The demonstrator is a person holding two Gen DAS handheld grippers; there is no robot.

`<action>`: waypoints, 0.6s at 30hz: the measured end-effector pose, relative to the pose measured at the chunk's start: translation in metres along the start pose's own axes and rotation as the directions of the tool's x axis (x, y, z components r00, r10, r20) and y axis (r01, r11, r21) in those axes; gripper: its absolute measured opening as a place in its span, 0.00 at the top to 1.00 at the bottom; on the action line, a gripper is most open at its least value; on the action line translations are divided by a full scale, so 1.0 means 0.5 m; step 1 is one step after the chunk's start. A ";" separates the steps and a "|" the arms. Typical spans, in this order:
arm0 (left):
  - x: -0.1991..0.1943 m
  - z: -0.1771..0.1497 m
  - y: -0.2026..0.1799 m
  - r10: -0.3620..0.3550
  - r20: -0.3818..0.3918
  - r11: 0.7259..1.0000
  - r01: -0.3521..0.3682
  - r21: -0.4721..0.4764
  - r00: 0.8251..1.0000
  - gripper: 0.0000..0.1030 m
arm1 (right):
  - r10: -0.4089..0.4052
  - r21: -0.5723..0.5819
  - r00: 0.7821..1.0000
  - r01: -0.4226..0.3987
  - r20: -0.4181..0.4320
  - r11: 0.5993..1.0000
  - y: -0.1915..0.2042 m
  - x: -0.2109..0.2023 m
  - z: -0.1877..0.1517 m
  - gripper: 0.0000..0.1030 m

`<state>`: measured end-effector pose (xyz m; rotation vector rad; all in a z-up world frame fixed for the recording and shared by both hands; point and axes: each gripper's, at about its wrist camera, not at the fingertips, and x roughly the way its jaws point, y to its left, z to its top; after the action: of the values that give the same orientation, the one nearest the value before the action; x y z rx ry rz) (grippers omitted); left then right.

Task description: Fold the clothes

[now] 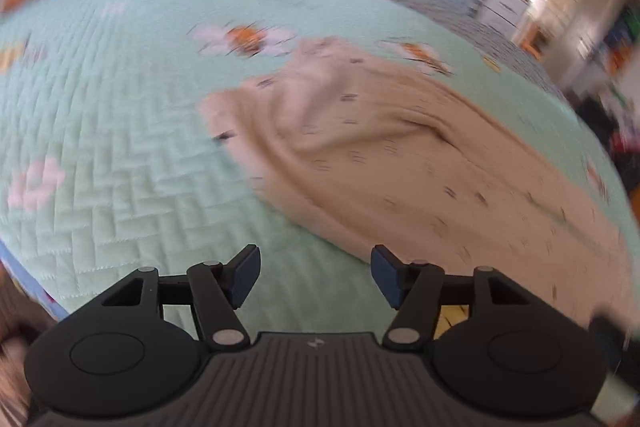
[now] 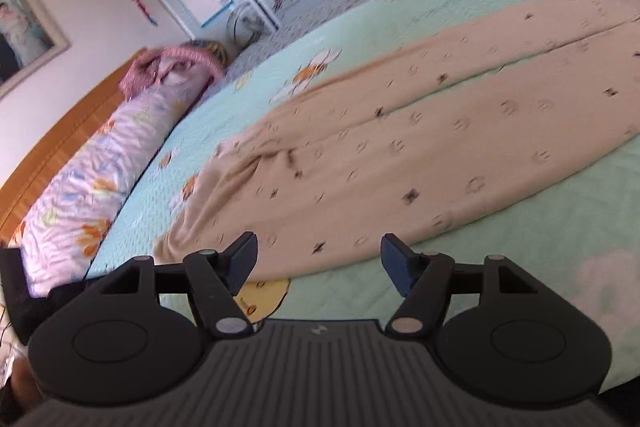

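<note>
Take the trousers (image 1: 380, 155) as your landmark: a beige, dark-flecked pair lying spread along the green quilt (image 1: 120, 155), both legs side by side with a seam line between them.

Your left gripper (image 1: 316, 277) hangs over bare quilt just short of the trousers' near edge, released, nothing between the jaws. Past it, the cloth bunches into ridges at what looks like the waist end. Your right gripper (image 2: 318, 267) sits right at the trousers' (image 2: 400, 155) near edge, also released and empty, with the hem of cloth just ahead of the jaws.

By my reading you're between grabs: the trousers are laid out but no fold is visible yet. The next move likely calls for bringing each gripper down on one edge of the trousers, pinching only the cloth and not the quilt (image 2: 520, 227) under it, then lifting both ends together so the fold lands straight.

Hard to judge: both views are smeared, the left one badly. The far leg ends run off the right of the picture in the right view. Beyond the trousers a floral pillow (image 2: 100, 167) lies against a wooden headboard (image 2: 60, 131); neither gripper shows in the other's view.
</note>
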<state>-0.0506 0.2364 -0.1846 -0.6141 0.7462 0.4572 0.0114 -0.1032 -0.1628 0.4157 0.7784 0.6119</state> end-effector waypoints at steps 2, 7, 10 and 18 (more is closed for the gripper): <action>0.017 0.023 0.030 0.017 0.002 0.997 -0.017 -0.072 1.000 0.38 | 0.032 -0.003 0.999 -0.032 0.005 0.999 0.021 0.013 0.017 0.33; 0.034 0.053 0.033 0.039 0.066 0.994 -0.032 -0.108 0.997 0.38 | 0.125 -0.027 0.991 -0.124 0.040 0.992 0.084 0.096 0.113 0.33; 0.047 0.048 0.028 0.059 0.121 0.993 -0.046 -0.107 0.991 0.38 | 0.215 0.001 0.977 -0.215 -0.012 0.977 0.128 0.219 0.185 0.33; 0.069 0.025 0.013 0.041 0.213 0.999 -0.044 0.009 0.976 0.34 | 0.365 0.169 0.902 -0.332 -0.231 0.928 0.215 0.651 0.293 0.33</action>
<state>-0.0259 0.2551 -0.2055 -0.5275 0.5587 0.5475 0.2642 0.1701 -0.1782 0.6075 1.0063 0.9716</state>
